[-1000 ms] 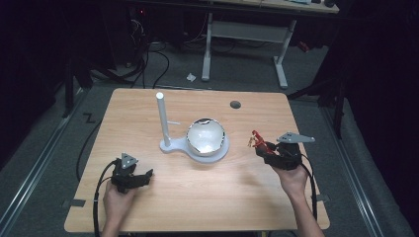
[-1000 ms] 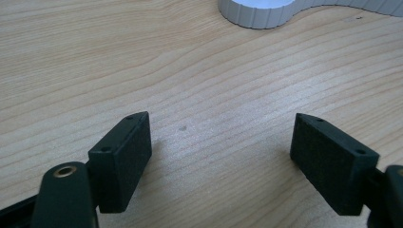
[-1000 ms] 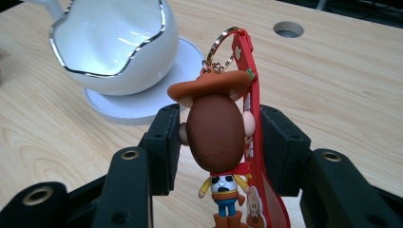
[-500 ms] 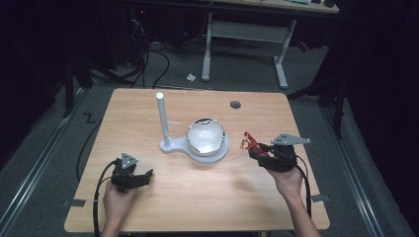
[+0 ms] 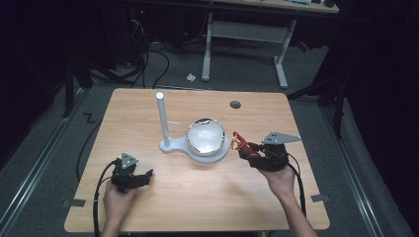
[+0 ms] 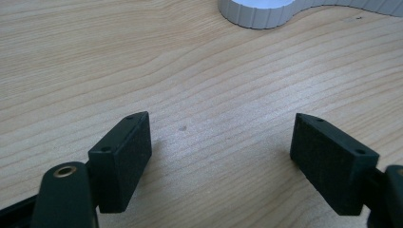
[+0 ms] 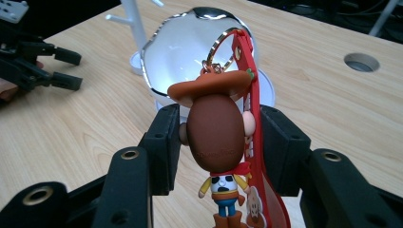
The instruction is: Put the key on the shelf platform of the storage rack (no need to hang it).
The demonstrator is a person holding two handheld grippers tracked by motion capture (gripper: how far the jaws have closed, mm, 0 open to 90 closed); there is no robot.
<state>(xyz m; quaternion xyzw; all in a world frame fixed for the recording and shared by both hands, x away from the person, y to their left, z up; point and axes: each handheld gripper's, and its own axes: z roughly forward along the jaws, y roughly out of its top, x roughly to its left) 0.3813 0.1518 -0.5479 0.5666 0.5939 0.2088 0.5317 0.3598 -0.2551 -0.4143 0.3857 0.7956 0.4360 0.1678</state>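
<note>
L gripper [image 5: 143,176] sits low on the table [image 5: 197,197] at the near-left, jaws wide apart w/ nothing between them; in the left gripper view only bare wood lies between its pads [image 6: 121,159], and the stand base [image 6: 266,12] shows at the top edge, well apart. Moving rightward: white stand w/ an upright post [image 5: 161,118] that carries a thin side peg [image 5: 173,123], and just beside it on the same base a shiny bowl [image 5: 206,137]. R gripper [image 5: 245,147] is next, near the bowl's right rim, jaws clamped on a cowboy keychain [image 7: 216,128]; its pads press the figure's head from both sides, w/ the gold ring [image 7: 223,45] and red strap [image 7: 247,76] sticking out toward the bowl. In the high view the keychain [image 5: 238,141] shows as a red bit at the jaw tips, off the table. Step in hand, as I read it: carrying the keychain toward the stand, prob. to hang it on the peg or drop it in the bowl; can't tell which. Next move calls for lifting across over the bowl w/o clipping its rim; if the peg is the goal, ring must line up w/ the peg tip before release. L gripper looks idle, poss. ready to steady the base.
</note>
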